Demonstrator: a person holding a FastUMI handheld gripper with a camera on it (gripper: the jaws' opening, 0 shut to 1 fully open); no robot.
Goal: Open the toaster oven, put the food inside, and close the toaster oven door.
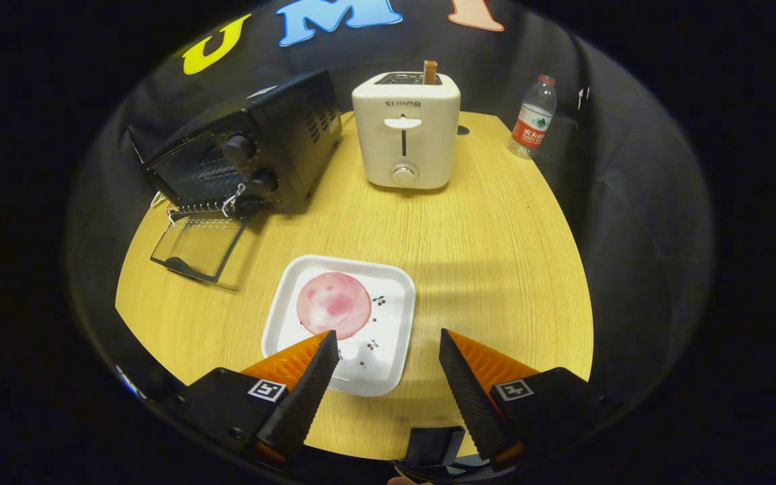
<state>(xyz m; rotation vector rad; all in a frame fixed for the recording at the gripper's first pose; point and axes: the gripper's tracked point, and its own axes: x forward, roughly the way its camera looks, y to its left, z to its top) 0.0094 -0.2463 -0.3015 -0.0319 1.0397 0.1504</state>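
- The gripper (388, 343) hangs above the near part of the wooden table (496, 269), its fingers spread wide with nothing between them.
- Just ahead of them lies a white plate (388, 296) with a round pink slice of food (333, 304), open from above.
- The toaster oven (246, 151) stands beyond to the left, its door (197, 246) folded flat onto the table, leaving the mouth open.
- A white toaster (406, 131) and a water bottle (533, 118) stand along the far edge.
- Bare tabletop lies to the right of the plate.

A pale wooden surface (496, 269) carries a toaster oven (253, 155) at ten o'clock, toaster (407, 131) at twelve, bottle (534, 118) at one, plate (388, 364) centrally; fingers (304, 394) spread apart above.
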